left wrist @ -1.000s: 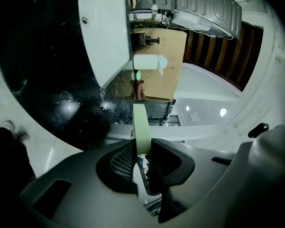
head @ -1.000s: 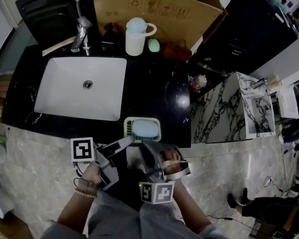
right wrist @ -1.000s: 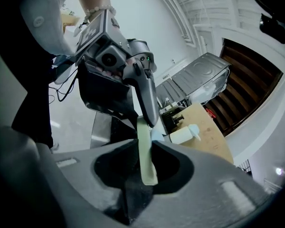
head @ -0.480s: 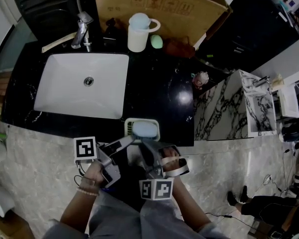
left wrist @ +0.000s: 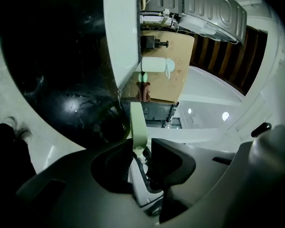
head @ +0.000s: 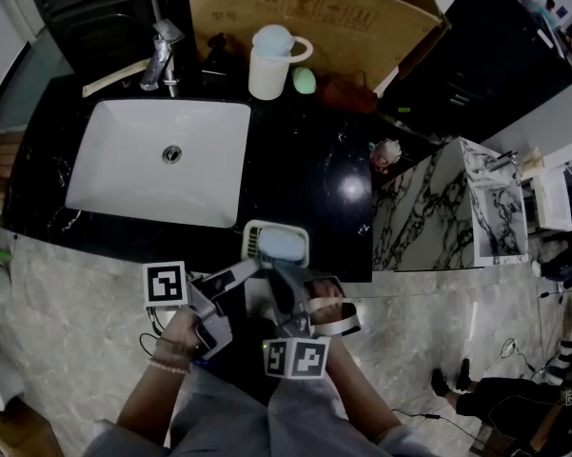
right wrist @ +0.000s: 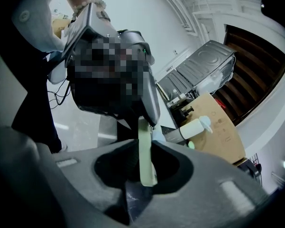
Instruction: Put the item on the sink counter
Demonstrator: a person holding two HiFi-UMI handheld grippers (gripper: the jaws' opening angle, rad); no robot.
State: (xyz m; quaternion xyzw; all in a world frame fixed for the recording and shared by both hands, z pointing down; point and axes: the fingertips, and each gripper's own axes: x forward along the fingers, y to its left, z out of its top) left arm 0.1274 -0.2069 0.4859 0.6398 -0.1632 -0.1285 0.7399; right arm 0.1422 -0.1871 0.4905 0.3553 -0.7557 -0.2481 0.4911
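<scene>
Little has shifted since a second ago, except that the left claw (head: 250,268) has just been opening its jaws.

Head view: the soap dish (head: 276,244) sits at the front edge of the black counter (head: 309,174), just ahead of both claws.

Left gripper view: the dish rim stands between the parted jaws, no longer squeezed.

Right gripper view: the right claw (right wrist: 146,148) pinches the rim.

Placing looks done; letting go and backing off remain.
</scene>
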